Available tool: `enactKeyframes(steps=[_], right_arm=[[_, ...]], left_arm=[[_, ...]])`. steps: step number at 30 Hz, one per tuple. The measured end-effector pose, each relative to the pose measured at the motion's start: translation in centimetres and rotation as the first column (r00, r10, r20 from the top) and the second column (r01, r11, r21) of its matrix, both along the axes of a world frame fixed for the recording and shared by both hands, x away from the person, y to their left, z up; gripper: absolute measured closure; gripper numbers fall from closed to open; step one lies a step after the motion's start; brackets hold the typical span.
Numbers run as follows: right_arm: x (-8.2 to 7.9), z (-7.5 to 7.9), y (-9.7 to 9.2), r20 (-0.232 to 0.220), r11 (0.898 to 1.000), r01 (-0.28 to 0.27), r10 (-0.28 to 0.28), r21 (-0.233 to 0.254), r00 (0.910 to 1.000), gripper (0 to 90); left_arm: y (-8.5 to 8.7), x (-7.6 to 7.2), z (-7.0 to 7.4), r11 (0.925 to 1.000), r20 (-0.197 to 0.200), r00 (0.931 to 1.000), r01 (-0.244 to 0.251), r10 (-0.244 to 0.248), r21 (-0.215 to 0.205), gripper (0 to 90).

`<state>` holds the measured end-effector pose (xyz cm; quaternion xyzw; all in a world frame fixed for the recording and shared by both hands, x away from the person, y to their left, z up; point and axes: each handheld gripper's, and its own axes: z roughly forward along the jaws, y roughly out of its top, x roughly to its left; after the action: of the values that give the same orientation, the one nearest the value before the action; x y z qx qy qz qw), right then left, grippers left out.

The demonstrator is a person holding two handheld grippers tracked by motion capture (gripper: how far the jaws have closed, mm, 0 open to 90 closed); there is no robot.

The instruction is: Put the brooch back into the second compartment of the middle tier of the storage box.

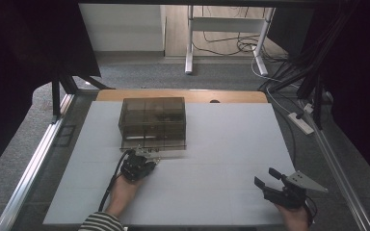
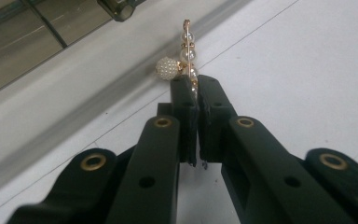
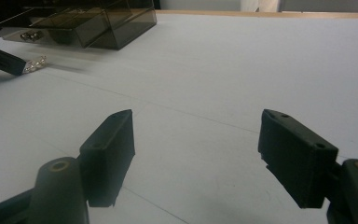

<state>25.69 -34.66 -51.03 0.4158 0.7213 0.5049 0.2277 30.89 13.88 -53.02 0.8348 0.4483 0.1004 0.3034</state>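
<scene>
Closest to us, our right gripper rests near the front right of the white table, its jaws spread wide with nothing between them, likely kept clear as a spare hand. Farther in, our left gripper has its jaws pinched tight on the stem of a gold pin set with pearls, its beaded end sticking out. Just beyond stands the smoky clear drawer box, probably where the pin belongs.

A lab: framed test table, trailing cables.
</scene>
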Motion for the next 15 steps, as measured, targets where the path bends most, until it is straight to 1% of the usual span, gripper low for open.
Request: enactKeyframes(steps=[9,15], right_arm=[[-0.03,0.01,0.03,0.001,1.000,-0.003,0.003,0.002,1.0000,27.0],[-0.04,0.01,0.04,0.002,1.000,-0.005,0.005,0.000,1.0000,27.0]], left_arm=[[0.13,-0.33,0.46,0.9999,0.007,1.0000,0.006,-0.006,-0.013,86.4],[0.08,-0.66,0.74,0.9997,0.009,0.9997,0.023,-0.023,-0.006,86.5]])
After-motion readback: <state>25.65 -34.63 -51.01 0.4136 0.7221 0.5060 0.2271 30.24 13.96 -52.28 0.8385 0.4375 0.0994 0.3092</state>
